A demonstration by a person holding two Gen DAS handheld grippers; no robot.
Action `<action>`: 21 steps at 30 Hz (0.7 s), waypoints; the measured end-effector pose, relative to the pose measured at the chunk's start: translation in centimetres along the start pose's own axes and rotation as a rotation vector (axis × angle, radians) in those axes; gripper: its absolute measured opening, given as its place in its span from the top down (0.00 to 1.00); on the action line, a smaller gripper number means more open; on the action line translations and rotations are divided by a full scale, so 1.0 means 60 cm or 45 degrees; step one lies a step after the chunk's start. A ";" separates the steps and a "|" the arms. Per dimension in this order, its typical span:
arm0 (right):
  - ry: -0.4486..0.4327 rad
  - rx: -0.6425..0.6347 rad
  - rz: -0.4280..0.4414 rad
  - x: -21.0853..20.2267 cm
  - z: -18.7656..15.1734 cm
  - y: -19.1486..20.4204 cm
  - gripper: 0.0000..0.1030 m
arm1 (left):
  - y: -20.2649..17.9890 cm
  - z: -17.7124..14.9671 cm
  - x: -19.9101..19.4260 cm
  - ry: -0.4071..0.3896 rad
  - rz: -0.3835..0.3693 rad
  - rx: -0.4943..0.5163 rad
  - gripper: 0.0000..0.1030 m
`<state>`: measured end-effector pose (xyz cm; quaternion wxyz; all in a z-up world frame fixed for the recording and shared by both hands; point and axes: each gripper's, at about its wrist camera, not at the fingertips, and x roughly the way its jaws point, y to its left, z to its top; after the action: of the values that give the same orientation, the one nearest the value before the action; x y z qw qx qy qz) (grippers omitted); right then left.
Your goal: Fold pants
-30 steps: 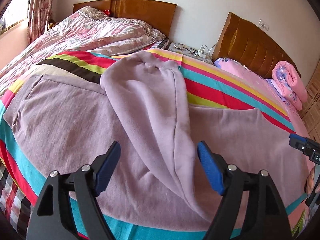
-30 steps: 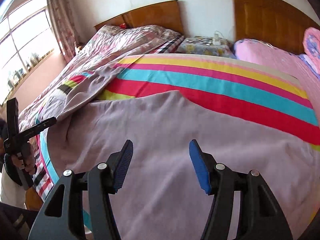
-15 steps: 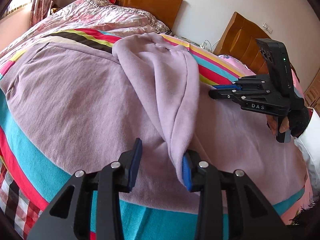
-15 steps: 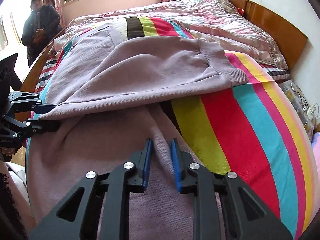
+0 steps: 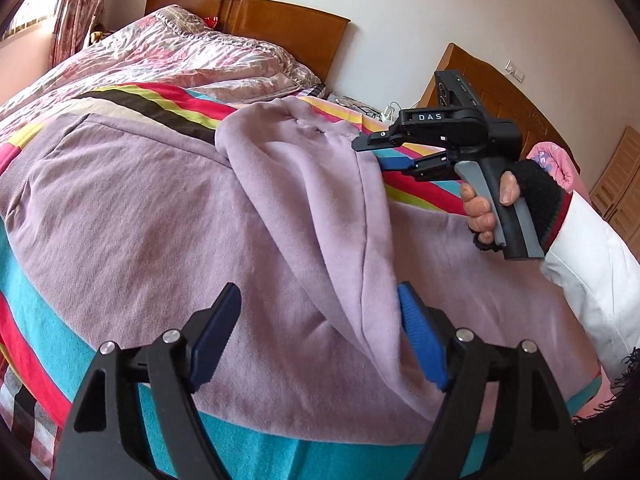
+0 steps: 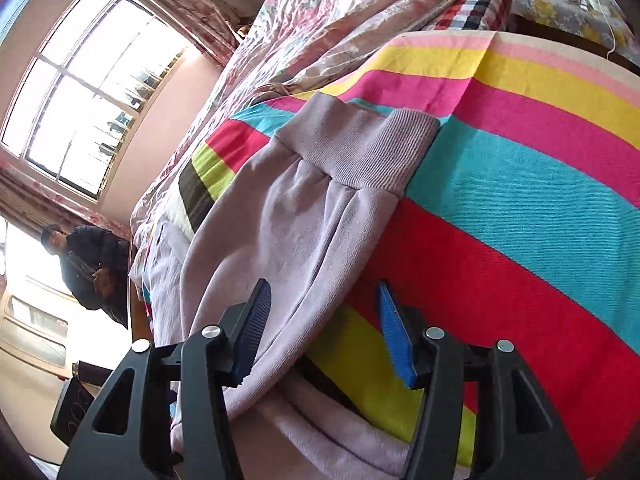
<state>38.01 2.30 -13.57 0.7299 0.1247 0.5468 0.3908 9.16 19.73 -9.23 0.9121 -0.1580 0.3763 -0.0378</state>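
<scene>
Bed: a wide bed (image 5: 48, 320) with a wooden headboard; a crumpled pink floral quilt (image 5: 168, 60) lies over its far part.
Sheet: a striped cotton sheet (image 6: 520, 184) in red, turquoise, yellow, pink and black bands covers the mattress under the garment.
Pants: lilac fleece pants (image 5: 160, 216) lie spread across the striped sheet on the bed; one leg (image 5: 320, 208) is folded back over the other and runs as a thick ridge from the near edge toward the headboard.
Cuff: the folded leg ends in a ribbed lilac cuff (image 6: 360, 148) that rests flat on the turquoise and pink stripes.
Left gripper: the black left gripper (image 5: 316, 332) with blue pads hovers over the near end of the folded leg; its fingers stand wide and are opening, the ridge of cloth lies between them, the right pad just beside the fold, neither pressing.
Right gripper: the black right gripper (image 6: 320, 324), held in a hand in a dark fingerless glove with a white sleeve (image 5: 592, 280), straddles the edge of the folded leg; its fingers are partly apart and opening, cloth between them, not pinched.
Bystander: a person in a dark jacket (image 6: 88, 256) stands by the window (image 6: 96, 80).
</scene>
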 end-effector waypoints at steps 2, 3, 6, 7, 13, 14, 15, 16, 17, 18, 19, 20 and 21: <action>-0.067 0.016 -0.062 0.000 0.008 0.009 0.89 | 0.012 -0.007 0.003 0.010 -0.014 -0.024 0.22; -0.127 -0.026 -0.081 -0.007 0.010 0.028 0.93 | 0.017 -0.009 0.003 0.010 -0.022 -0.033 0.22; -0.223 -0.276 -0.129 -0.016 0.019 0.148 0.93 | 0.036 -0.015 -0.007 -0.018 -0.053 -0.083 0.22; -0.237 -0.383 -0.127 -0.014 0.021 0.204 0.93 | 0.045 -0.016 -0.009 -0.023 -0.068 -0.116 0.22; -0.068 -0.866 -0.047 0.105 -0.017 0.503 0.92 | 0.101 -0.040 -0.052 -0.069 -0.116 -0.300 0.22; 0.024 -0.921 -0.021 0.139 -0.037 0.533 0.90 | 0.110 -0.046 -0.060 -0.075 -0.124 -0.324 0.22; 0.091 -0.968 -0.008 0.168 -0.056 0.555 0.81 | 0.119 -0.051 -0.070 -0.084 -0.135 -0.346 0.22; 0.122 -1.002 -0.011 0.188 -0.075 0.569 0.56 | 0.127 -0.056 -0.078 -0.089 -0.140 -0.366 0.22; 0.139 -1.017 -0.013 0.197 -0.089 0.575 0.48 | 0.134 -0.060 -0.085 -0.091 -0.136 -0.383 0.22; 0.131 -1.010 -0.004 0.194 -0.096 0.573 0.45 | 0.141 -0.063 -0.091 -0.097 -0.126 -0.399 0.22; 0.116 -0.985 0.012 0.182 -0.099 0.564 0.45 | 0.150 -0.065 -0.096 -0.104 -0.121 -0.421 0.20; 0.085 -0.951 0.016 0.162 -0.097 0.548 0.45 | 0.159 -0.068 -0.100 -0.112 -0.124 -0.449 0.20; 0.035 -0.919 0.006 0.134 -0.094 0.525 0.45 | 0.169 -0.070 -0.104 -0.121 -0.144 -0.480 0.20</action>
<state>20.07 27.47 -2.09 0.7185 -0.1449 0.3832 0.5621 1.23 29.40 -11.03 0.8796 -0.3484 0.3237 -0.0105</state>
